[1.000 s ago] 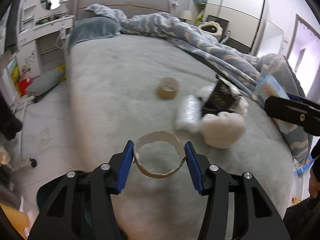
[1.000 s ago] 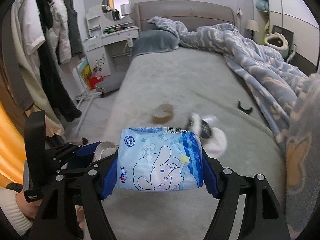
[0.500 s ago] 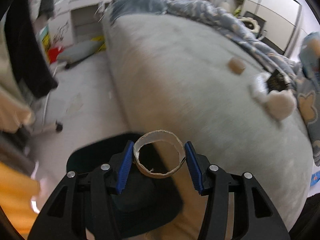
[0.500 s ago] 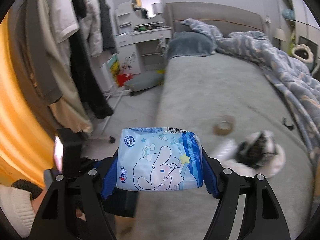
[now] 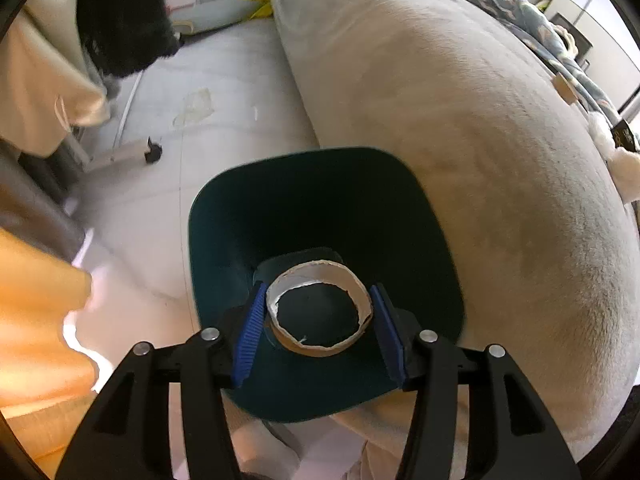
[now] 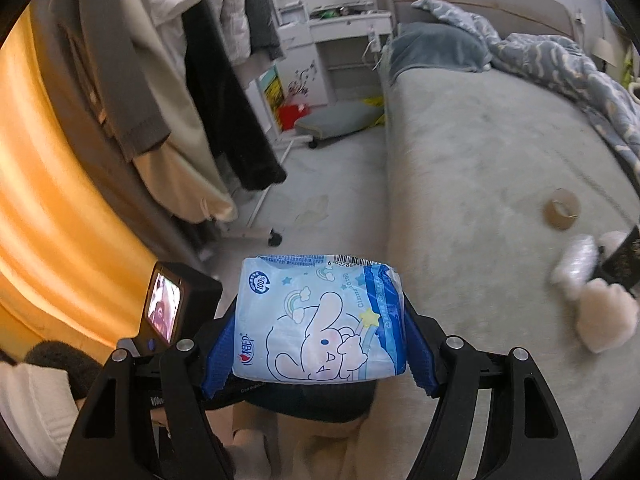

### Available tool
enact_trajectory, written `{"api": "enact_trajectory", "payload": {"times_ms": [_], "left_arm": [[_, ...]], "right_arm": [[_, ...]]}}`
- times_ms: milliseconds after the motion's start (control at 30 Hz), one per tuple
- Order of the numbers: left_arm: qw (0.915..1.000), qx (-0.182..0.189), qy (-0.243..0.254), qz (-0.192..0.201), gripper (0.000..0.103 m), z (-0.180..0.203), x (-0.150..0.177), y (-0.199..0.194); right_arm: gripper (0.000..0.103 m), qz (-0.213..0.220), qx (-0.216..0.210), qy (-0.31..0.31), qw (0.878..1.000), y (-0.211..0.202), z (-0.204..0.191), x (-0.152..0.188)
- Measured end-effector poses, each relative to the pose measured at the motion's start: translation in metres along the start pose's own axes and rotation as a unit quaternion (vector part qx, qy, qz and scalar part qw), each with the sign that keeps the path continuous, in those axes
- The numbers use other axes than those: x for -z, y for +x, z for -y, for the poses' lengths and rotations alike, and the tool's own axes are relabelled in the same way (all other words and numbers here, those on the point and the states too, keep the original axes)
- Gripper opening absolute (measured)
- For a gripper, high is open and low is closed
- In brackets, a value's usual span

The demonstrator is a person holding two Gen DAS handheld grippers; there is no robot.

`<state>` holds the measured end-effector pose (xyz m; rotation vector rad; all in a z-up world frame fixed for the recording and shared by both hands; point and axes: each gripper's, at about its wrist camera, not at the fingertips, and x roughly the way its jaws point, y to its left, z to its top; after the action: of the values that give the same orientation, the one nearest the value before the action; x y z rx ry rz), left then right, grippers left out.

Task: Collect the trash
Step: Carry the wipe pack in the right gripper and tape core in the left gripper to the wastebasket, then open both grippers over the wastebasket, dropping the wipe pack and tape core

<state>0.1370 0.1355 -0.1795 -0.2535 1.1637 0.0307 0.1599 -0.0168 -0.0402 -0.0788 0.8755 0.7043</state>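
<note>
L gripper (image 5: 318,330) gripping cardboard ring (image 5: 319,312) over dark bin (image 5: 320,208), R gripper (image 6: 316,354) clamping tissue pack (image 6: 319,322); centring ring w/ bin mouth before releasing.

Dark green bin (image 5: 320,208): near rim hidden behind left gripper (image 5: 319,322); in the right wrist view mostly covered by the tissue pack (image 6: 320,320). Black box (image 6: 624,264) at 3 o'clock cut by frame edge. Clear wrapper (image 6: 576,264) beside it blurred, unidentifiable. Left gripper's screen (image 6: 164,306) unreadable.

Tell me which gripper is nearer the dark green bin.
Left. The left gripper, holding a cardboard ring, hangs right over the dark green bin; the right gripper, clamping a tissue pack, is beside it.
</note>
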Motion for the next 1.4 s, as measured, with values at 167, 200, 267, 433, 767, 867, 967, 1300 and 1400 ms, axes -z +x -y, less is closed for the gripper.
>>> {"api": "enact_trajectory", "payload": {"times_ms": [167, 200, 267, 433, 767, 867, 967, 1300, 1400], "left_arm": [[0.9997, 0.004, -0.017, -0.017, 0.056, -0.013, 0.005, 0.001], [0.9996, 0.005, -0.019, -0.018, 0.057, -0.016, 0.005, -0.001], [0.9996, 0.007, -0.023, -0.014, 0.061, -0.022, 0.005, -0.006], [0.9991, 0.022, -0.037, 0.004, 0.074, -0.036, 0.003, -0.018], [0.9961, 0.019, -0.07, 0.05, 0.078, -0.068, -0.001, -0.05], [0.9954, 0.01, -0.067, 0.067, 0.078, -0.072, -0.001, -0.06], [0.9927, 0.008, -0.076, 0.094, 0.078, -0.077, -0.002, -0.075], [0.983, -0.004, -0.079, 0.166, 0.088, -0.071, -0.013, -0.116], [0.9816, -0.001, -0.061, 0.181, 0.092, -0.06, -0.017, -0.126]], "right_arm": [[0.073, -0.031, -0.012, 0.007, 0.999, 0.027, -0.004, 0.004], [0.073, -0.035, -0.012, 0.007, 0.999, 0.03, -0.004, 0.005], [0.073, -0.041, -0.013, 0.006, 0.999, 0.038, -0.008, 0.006], [0.073, -0.056, -0.008, 0.005, 0.998, 0.054, -0.01, 0.008], [0.073, -0.098, 0.005, -0.005, 0.995, 0.086, -0.017, 0.016], [0.073, -0.125, 0.013, -0.011, 0.992, 0.102, -0.02, 0.024], [0.073, -0.146, 0.013, -0.003, 0.989, 0.115, -0.019, 0.033], [0.073, -0.173, 0.015, -0.004, 0.985, 0.138, -0.016, 0.042], [0.075, -0.174, 0.015, -0.01, 0.985, 0.142, -0.019, 0.044]]}}
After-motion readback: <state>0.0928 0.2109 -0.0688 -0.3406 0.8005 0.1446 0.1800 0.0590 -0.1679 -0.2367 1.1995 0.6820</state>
